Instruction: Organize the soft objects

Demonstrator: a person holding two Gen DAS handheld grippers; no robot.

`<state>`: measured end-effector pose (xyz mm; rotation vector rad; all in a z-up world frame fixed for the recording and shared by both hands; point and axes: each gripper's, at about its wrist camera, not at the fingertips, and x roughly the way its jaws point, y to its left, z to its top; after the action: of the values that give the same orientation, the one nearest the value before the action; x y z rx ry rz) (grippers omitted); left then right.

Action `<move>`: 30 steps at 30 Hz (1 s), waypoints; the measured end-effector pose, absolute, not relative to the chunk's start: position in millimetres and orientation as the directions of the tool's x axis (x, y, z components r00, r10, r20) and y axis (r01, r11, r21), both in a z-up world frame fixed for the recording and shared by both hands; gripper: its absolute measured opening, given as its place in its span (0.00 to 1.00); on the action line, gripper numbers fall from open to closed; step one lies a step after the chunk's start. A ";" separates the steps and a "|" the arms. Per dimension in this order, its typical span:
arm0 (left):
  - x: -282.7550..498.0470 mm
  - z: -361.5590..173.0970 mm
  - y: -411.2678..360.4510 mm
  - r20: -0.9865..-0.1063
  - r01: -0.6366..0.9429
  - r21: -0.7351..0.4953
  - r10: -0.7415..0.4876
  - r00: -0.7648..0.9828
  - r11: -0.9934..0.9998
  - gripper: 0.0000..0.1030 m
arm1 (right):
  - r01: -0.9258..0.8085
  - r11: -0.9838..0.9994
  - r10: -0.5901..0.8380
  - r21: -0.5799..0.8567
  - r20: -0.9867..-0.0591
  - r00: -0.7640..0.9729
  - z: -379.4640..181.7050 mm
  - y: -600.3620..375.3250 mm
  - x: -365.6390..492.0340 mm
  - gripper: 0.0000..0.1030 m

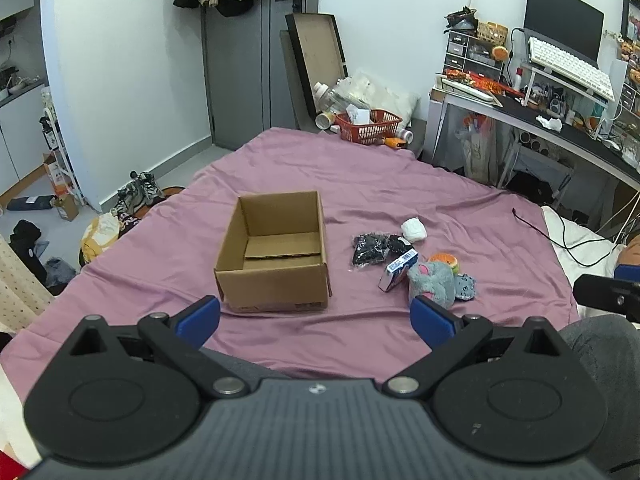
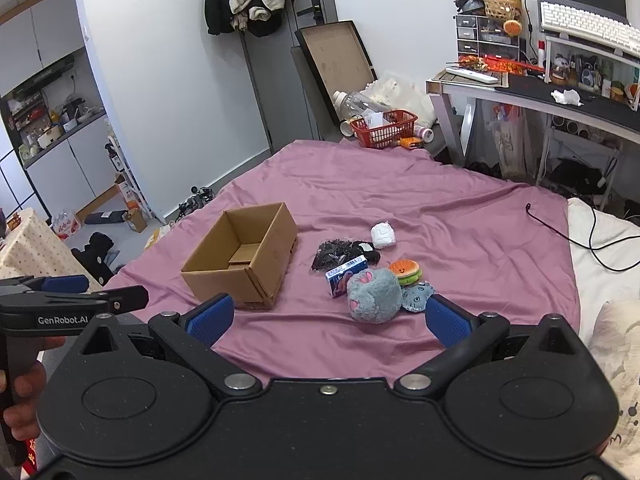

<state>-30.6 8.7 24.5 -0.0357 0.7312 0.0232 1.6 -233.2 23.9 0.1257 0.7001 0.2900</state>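
Observation:
An open, empty cardboard box [image 1: 276, 252] [image 2: 244, 260] stands on the purple sheet. To its right lies a small pile: a grey plush mouse [image 1: 434, 284] [image 2: 372, 298], a burger squishy [image 1: 444, 261] [image 2: 405, 271], a small blue plush [image 1: 466, 286] [image 2: 418, 298], a blue-white carton [image 1: 398, 270] [image 2: 345, 276], a black bag [image 1: 368, 250] [image 2: 332, 256] and a white rolled cloth [image 1: 414, 230] [image 2: 383, 235]. My left gripper [image 1: 314, 318] is open and empty, just short of the box. My right gripper [image 2: 326, 318] is open and empty, just short of the mouse.
The purple sheet [image 1: 400, 184] covers a bed. A red basket [image 1: 368, 124] and bottles sit at its far end. A desk [image 1: 560, 120] with keyboard and monitor stands at the right. A black cable [image 1: 560, 236] trails over the right side. Shoes and clutter lie on the floor at left.

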 end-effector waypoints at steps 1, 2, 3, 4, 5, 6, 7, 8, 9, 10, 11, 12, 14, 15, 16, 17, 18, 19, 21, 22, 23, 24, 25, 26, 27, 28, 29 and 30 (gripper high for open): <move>-28.0 23.1 8.1 -0.670 -0.035 -0.027 0.007 0.742 0.999 0.98 | -0.221 0.951 0.308 0.216 -0.615 0.726 22.9 -234.6 4.0 1.00; -25.2 21.9 7.7 -0.673 -0.038 -0.031 0.007 0.740 0.999 0.98 | -0.222 0.949 0.313 0.222 -0.613 0.725 21.6 -235.7 6.2 1.00; -23.7 20.7 8.2 -0.675 -0.040 -0.035 0.006 0.738 0.999 0.98 | -0.224 0.947 0.319 0.229 -0.611 0.725 20.1 -236.9 9.0 1.00; -21.2 19.4 8.2 -0.678 -0.042 -0.038 0.005 0.735 0.998 0.98 | -0.225 0.946 0.322 0.231 -0.612 0.723 18.6 -237.7 11.7 1.00; -18.7 18.4 7.9 -0.680 -0.043 -0.041 0.004 0.733 0.998 0.98 | -0.224 0.946 0.322 0.233 -0.614 0.720 16.8 -238.5 15.1 1.00; -16.0 18.1 7.2 -0.681 -0.045 -0.041 0.005 0.732 0.998 0.98 | -0.223 0.946 0.323 0.236 -0.615 0.720 14.8 -239.2 18.3 1.00; -13.1 17.5 6.4 -0.683 -0.046 -0.041 0.006 0.730 0.998 0.98 | -0.222 0.946 0.323 0.238 -0.615 0.719 13.3 -239.9 20.9 1.00; -10.4 17.3 5.8 -0.683 -0.047 -0.042 0.005 0.730 0.998 0.98 | -0.222 0.945 0.325 0.240 -0.617 0.717 11.5 -240.6 24.1 1.00; -7.3 17.2 4.9 -0.683 -0.045 -0.043 0.003 0.730 0.998 0.98 | -0.222 0.944 0.328 0.243 -0.621 0.712 9.7 -241.5 27.3 1.00; -4.1 17.3 3.8 -0.683 -0.044 -0.045 0.002 0.731 0.998 0.98 | -0.223 0.943 0.330 0.246 -0.623 0.709 8.3 -242.5 30.4 1.00; -1.3 17.1 2.9 -0.682 -0.044 -0.046 0.001 0.731 0.998 0.98 | -0.224 0.942 0.333 0.249 -0.625 0.706 6.6 -243.6 33.7 1.00; 1.9 16.9 1.7 -0.681 -0.044 -0.048 -0.001 0.732 0.998 0.98 | -0.224 0.942 0.335 0.252 -0.627 0.704 5.0 -244.8 36.6 1.00; 7.4 16.1 -0.7 -0.680 -0.044 -0.049 -0.001 0.733 0.998 0.98 | -0.224 0.939 0.341 0.261 -0.627 0.700 2.1 -248.4 42.1 1.00; 10.5 15.6 -2.0 -0.678 -0.044 -0.051 -0.002 0.735 0.998 0.98 | -0.224 0.937 0.346 0.268 -0.628 0.697 1.1 -250.0 44.9 1.00; 13.3 15.2 -3.7 -0.677 -0.045 -0.052 -0.003 0.736 0.998 0.98 | -0.222 0.936 0.349 0.275 -0.628 0.695 -0.5 -252.0 48.1 1.00; 16.9 14.2 -5.5 -0.678 -0.044 -0.053 -0.003 0.735 0.998 0.98 | -0.219 0.934 0.352 0.281 -0.629 0.693 -2.0 -253.9 51.6 1.00; 20.3 13.3 -7.3 -0.680 -0.042 -0.053 -0.005 0.733 0.998 0.98 | -0.216 0.933 0.355 0.289 -0.630 0.691 -3.8 -255.9 55.4 1.00; 24.2 12.0 -9.3 -0.683 -0.038 -0.053 -0.008 0.731 0.998 0.98 | -0.211 0.931 0.357 0.297 -0.629 0.691 -5.8 -258.0 58.4 1.00; 31.8 8.1 -13.0 -0.689 -0.037 -0.063 -0.017 0.724 0.997 0.98 | -0.189 0.931 0.351 0.312 -0.629 0.693 -9.5 -263.4 66.5 1.00; 36.0 5.8 -14.5 -0.696 -0.037 -0.073 -0.025 0.718 0.997 0.97 | -0.179 0.931 0.349 0.318 -0.630 0.694 -11.2 -265.5 70.4 1.00; 40.6 3.5 -16.2 -0.701 -0.034 -0.085 -0.035 0.712 0.996 0.97 | -0.169 0.929 0.349 0.328 -0.630 0.694 -13.3 -268.4 74.6 1.00; 44.7 1.4 -18.1 -0.705 -0.032 -0.090 -0.041 0.708 0.995 0.96 | -0.162 0.926 0.353 0.340 -0.631 0.691 -15.4 -271.4 78.9 1.00; 48.7 -1.2 -20.4 -0.708 -0.031 -0.090 -0.042 0.705 0.995 0.95 | -0.156 0.923 0.358 0.353 -0.632 0.687 -17.8 -274.4 83.4 1.00; 52.1 -3.1 -22.9 -0.711 -0.032 -0.085 -0.038 0.703 0.996 0.95 | -0.151 0.921 0.360 0.360 -0.632 0.686 -20.0 -276.7 87.3 1.00; 55.9 -5.3 -25.5 -0.713 -0.033 -0.080 -0.034 0.701 0.996 0.95 | -0.147 0.919 0.361 0.365 -0.632 0.686 -22.2 -278.5 91.2 1.00; 59.3 -7.3 -26.8 -0.714 -0.033 -0.082 -0.035 0.699 0.996 0.95 | -0.144 0.918 0.361 0.369 -0.632 0.686 -23.8 -279.6 95.2 1.00; 63.6 -9.7 -27.8 -0.715 -0.038 -0.093 -0.040 0.698 0.995 0.95 | -0.141 0.917 0.363 0.373 -0.632 0.684 -25.9 -280.8 99.5 1.00; 67.3 -11.7 -27.7 -0.717 -0.044 -0.108 -0.047 0.695 0.993 0.95 | -0.138 0.915 0.365 0.379 -0.634 0.681 -28.2 -281.6 103.9 1.00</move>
<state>67.3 -27.7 -11.7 -0.1198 0.8023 -0.0014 103.9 -281.6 -28.2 0.3135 0.7728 0.2878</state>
